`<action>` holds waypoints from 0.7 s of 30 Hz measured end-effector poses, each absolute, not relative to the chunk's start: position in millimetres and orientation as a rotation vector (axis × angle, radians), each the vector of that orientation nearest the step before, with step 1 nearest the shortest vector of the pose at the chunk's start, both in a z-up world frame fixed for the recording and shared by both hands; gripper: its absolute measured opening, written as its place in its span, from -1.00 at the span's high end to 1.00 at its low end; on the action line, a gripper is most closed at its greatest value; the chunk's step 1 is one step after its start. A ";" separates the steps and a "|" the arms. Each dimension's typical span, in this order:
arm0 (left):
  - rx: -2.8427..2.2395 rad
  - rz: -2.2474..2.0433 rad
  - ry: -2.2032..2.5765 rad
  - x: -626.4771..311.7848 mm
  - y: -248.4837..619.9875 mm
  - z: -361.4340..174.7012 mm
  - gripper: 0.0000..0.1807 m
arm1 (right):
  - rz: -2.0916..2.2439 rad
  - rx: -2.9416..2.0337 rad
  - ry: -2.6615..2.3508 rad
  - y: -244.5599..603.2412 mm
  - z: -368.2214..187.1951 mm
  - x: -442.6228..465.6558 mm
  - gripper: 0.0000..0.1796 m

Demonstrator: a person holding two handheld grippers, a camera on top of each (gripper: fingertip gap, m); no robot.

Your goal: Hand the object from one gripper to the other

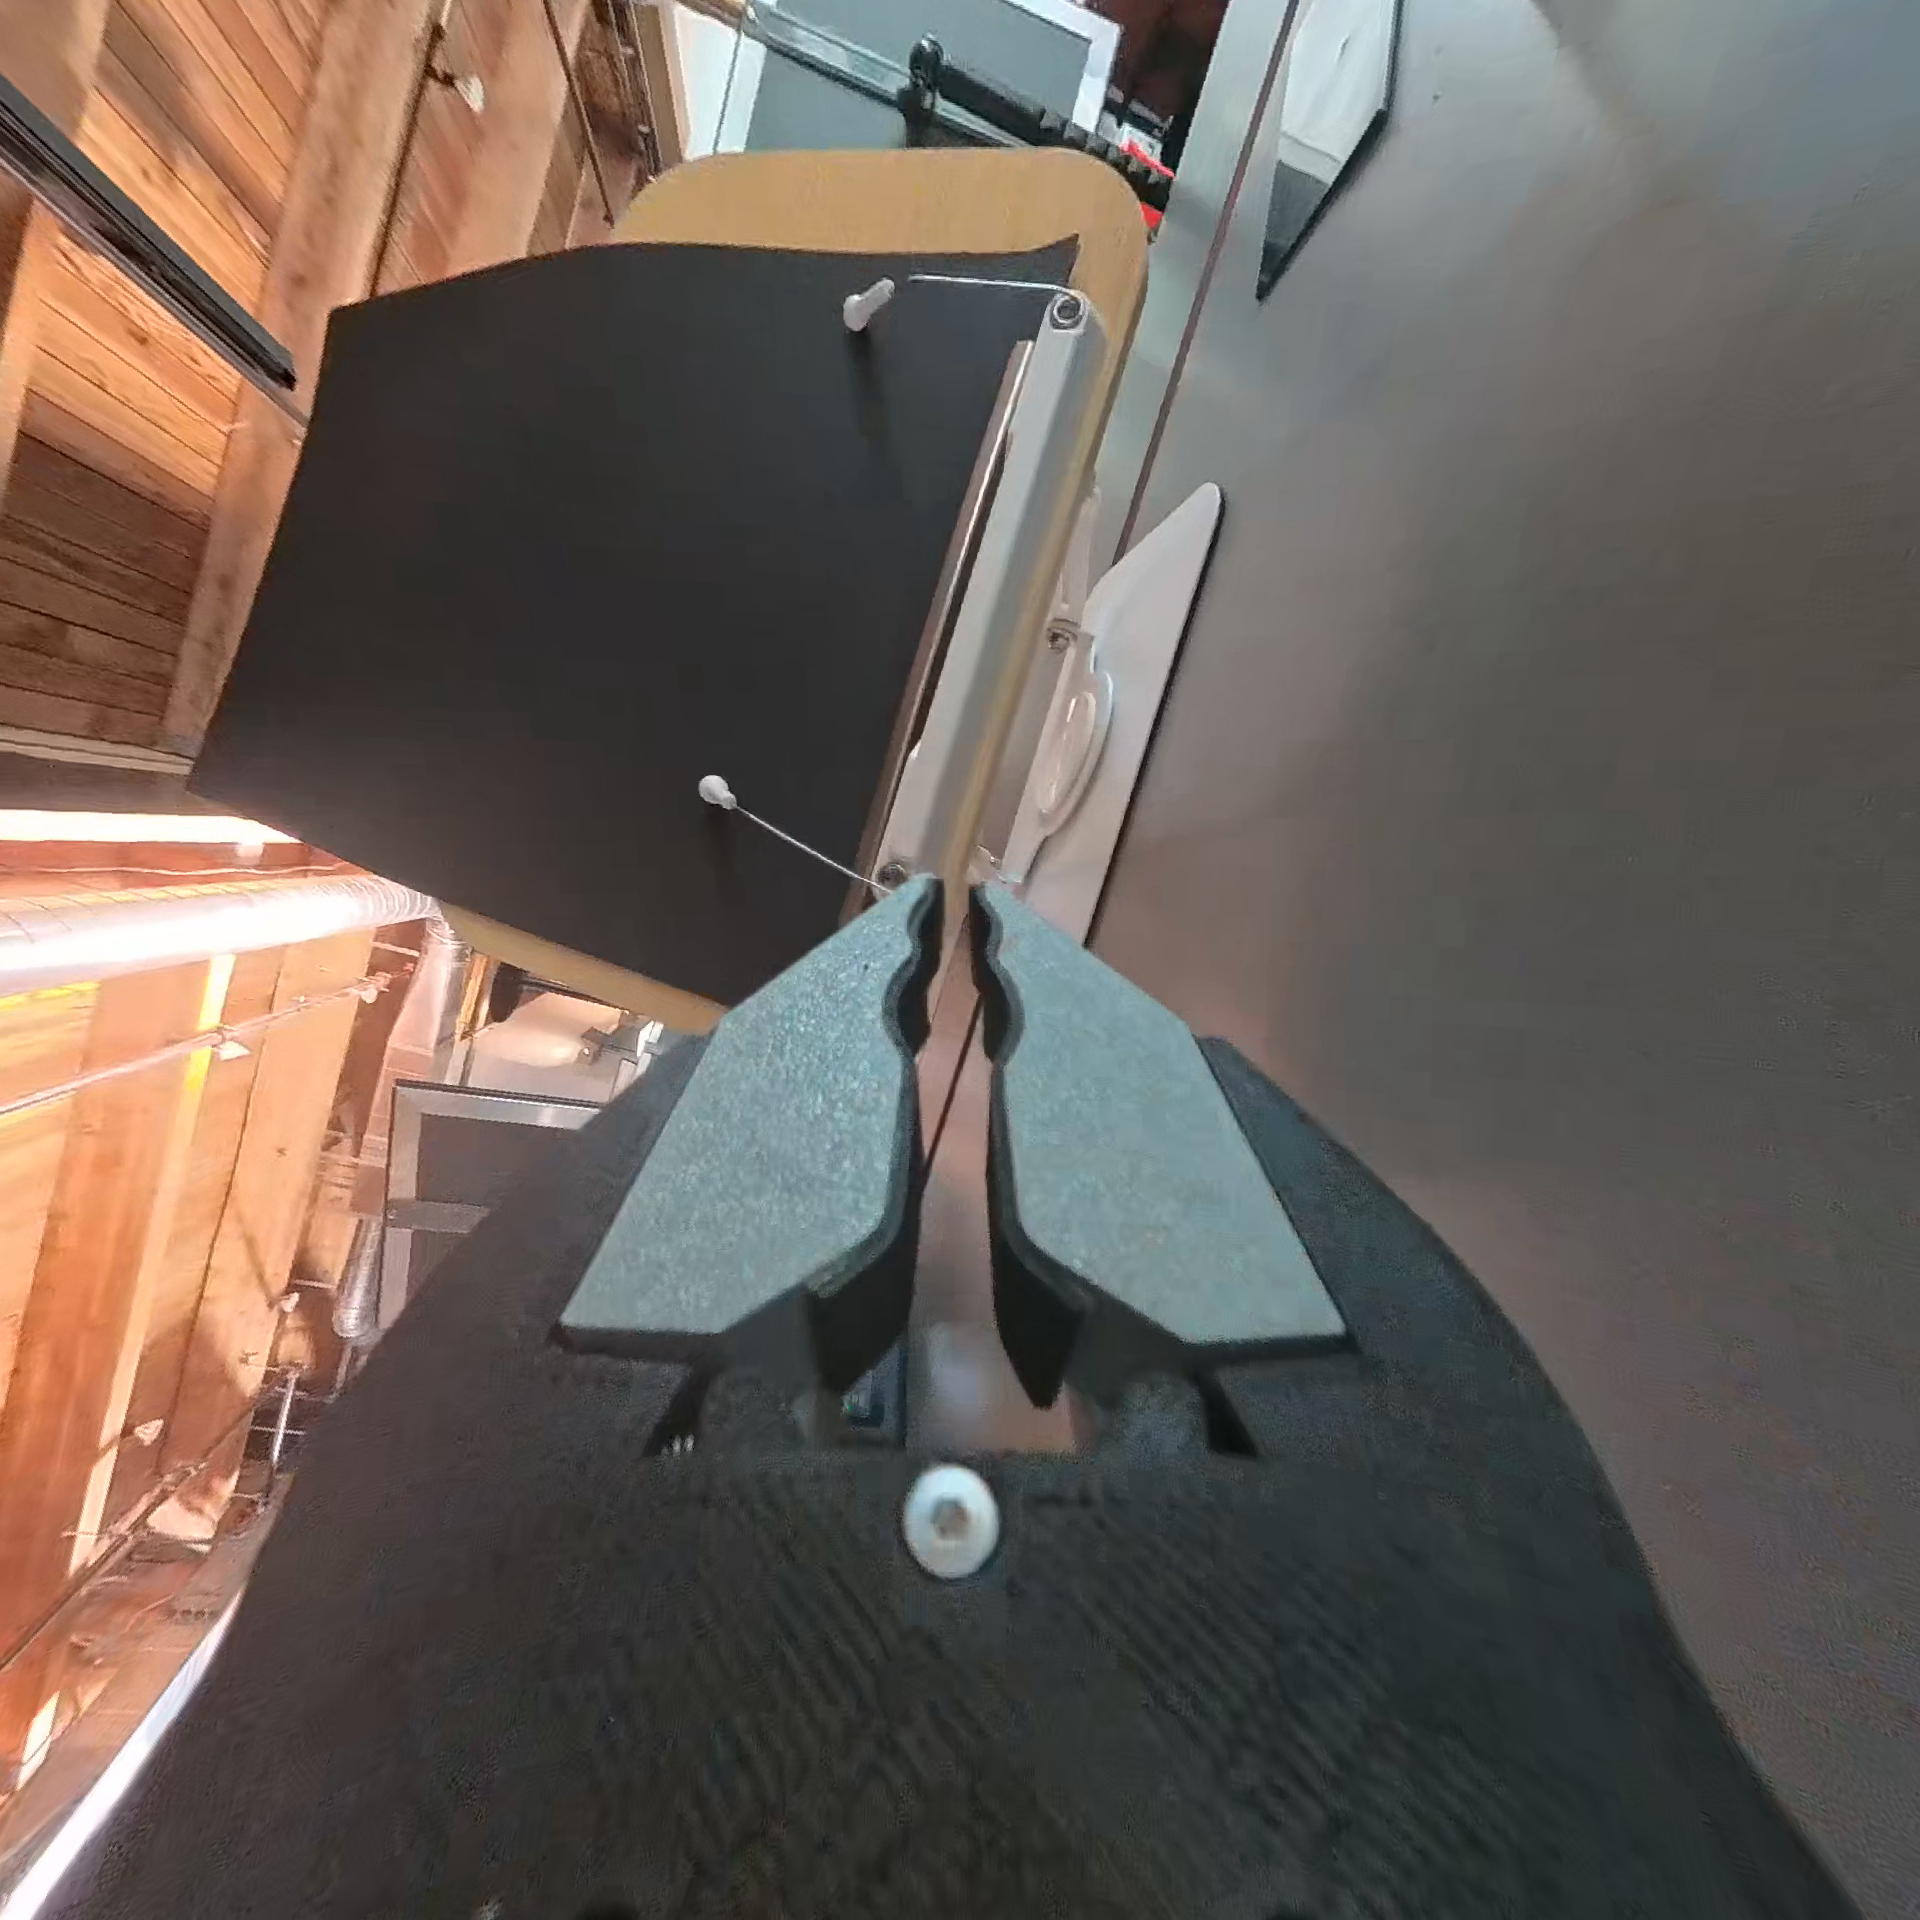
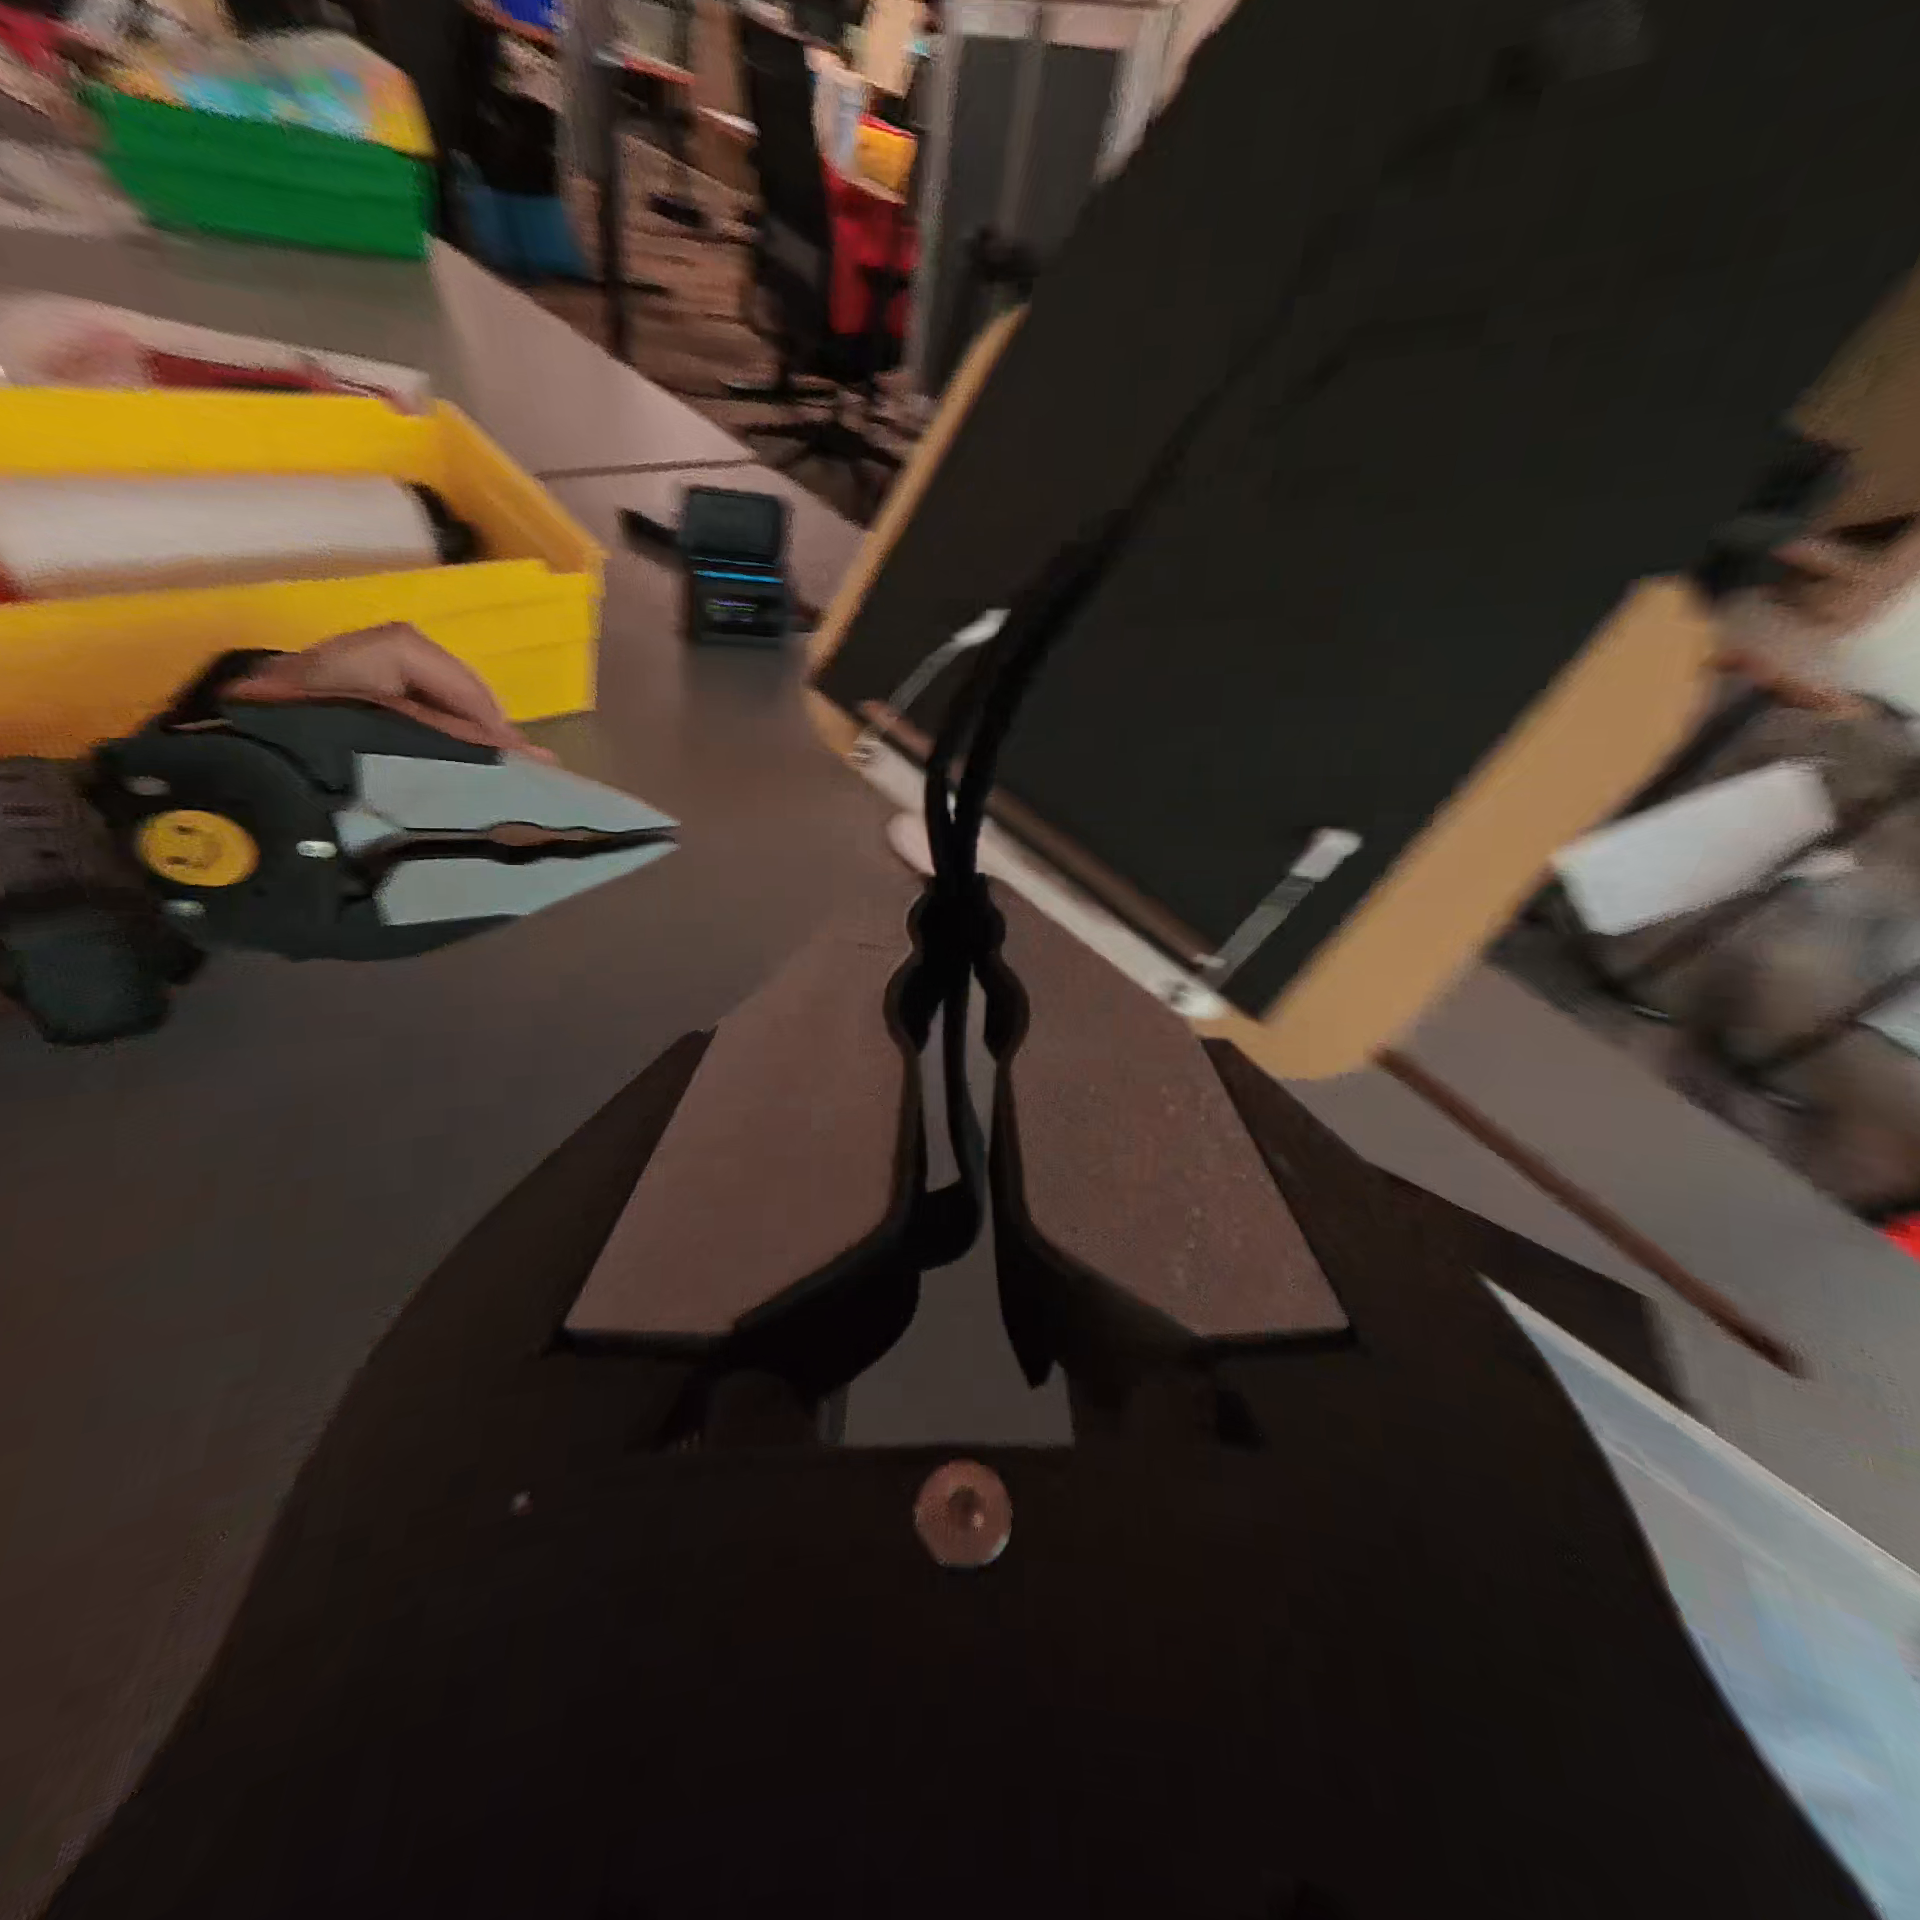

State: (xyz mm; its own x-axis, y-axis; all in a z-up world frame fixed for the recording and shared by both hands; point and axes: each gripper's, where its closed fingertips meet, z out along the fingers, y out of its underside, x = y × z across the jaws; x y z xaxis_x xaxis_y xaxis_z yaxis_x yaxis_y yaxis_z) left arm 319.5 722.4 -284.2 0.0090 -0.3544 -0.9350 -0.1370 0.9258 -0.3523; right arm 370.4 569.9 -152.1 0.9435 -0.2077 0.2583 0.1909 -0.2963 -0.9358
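Black cord (image 2: pixel 961 831), frame centre, is pinched in the right gripper (image 2: pixel 958 914), jaws clenched on it; it trails up to the black board (image 2: pixel 1351 468) at upper right. Left gripper (image 2: pixel 623 836), mid-left over the worktop (image 2: pixel 416 1091), has jaws nearly closed and empty. Risk: thin slack cord slips or gets missed at the regrasp.

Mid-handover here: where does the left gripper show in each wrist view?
Left wrist view: the left gripper is that view's own, bottom centre, jaws nearly together.
Right wrist view: it sits at the left edge, mid-height, held by a hand, tips pointing right.
Shared landmark: the black-faced wooden board, upper centre-left there, upper right in the right wrist view.
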 end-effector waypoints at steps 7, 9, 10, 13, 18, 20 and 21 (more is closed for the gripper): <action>-0.398 -0.224 1.582 319.5 712.9 -286.0 1.00 | -0.617 -2.184 0.468 443.7 -197.8 503.1 0.97; -0.407 -0.230 1.587 319.4 712.8 -286.6 1.00 | -0.641 -2.390 0.598 416.9 -252.8 526.4 0.84; -0.417 -0.231 1.595 319.6 713.7 -288.2 1.00 | -0.650 -2.491 0.630 406.5 -273.1 530.1 0.68; -0.479 -0.250 1.634 321.1 718.6 -297.0 1.00 | -0.847 -2.548 0.608 401.9 -264.7 533.5 0.62; -0.573 -0.294 1.675 322.4 724.1 -306.8 1.00 | -0.657 -2.266 0.423 490.7 -186.5 477.5 0.46; -0.598 -0.335 1.689 322.6 722.3 -309.2 1.00 | -0.460 -2.163 0.308 540.3 -177.6 435.6 0.24; -0.619 -0.362 1.696 323.0 721.9 -310.7 1.00 | -0.355 -2.130 0.253 563.9 -181.4 413.5 0.24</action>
State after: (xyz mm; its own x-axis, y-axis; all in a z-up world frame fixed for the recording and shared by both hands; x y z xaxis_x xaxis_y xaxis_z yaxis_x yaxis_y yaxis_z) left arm 323.0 721.9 -310.7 -0.1237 -0.5818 -0.8038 -0.2033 0.8077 -0.5534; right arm 413.5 563.9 -181.4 0.9370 -0.3130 0.1549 -0.0443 -0.5465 -0.8363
